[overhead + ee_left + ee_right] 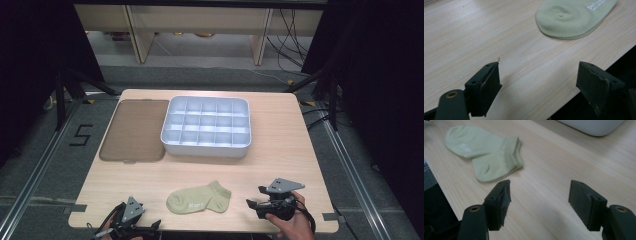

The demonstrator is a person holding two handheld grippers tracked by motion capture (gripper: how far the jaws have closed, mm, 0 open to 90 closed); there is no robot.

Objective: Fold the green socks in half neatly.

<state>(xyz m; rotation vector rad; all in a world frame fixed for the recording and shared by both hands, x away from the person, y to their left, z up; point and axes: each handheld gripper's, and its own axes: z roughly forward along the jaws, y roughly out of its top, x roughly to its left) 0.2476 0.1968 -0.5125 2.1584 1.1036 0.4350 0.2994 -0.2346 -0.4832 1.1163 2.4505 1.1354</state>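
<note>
Pale green ankle sock (199, 198) lies flat on the light wood-grain counter (280, 150), near the front edge, between the two hand-held grippers; toe end points to the left hand-held gripper, cuff and heel to the right one; small white print on the sole part.

Left hand-held gripper (152, 226) sits at the front-left edge of the counter, jaws spread wide, nothing between them; in the left gripper view (537, 82) one jaw is over the wood, the other hangs past the counter edge; sock toe (571, 17) lies ahead of the jaws, apart from them, not touched.

Right hand-held gripper (253, 200) is at the front-right, held by a hand (292, 226) coming in from the bottom; jaws also wide open, empty; they point left toward the sock cuff; in the right gripper view (540, 195) the sock (484, 152) lies ahead and to the left of the jaws, near the left jaw tip but no contact that I can see.

Farther back, mid-counter: white plastic organiser tray with a grid of compartments (206, 145); compartments look empty as far as I can tell; brown translucent flat lid (135, 131) lies just beside it on its left, edges close or touching, can't tell which.
</note>
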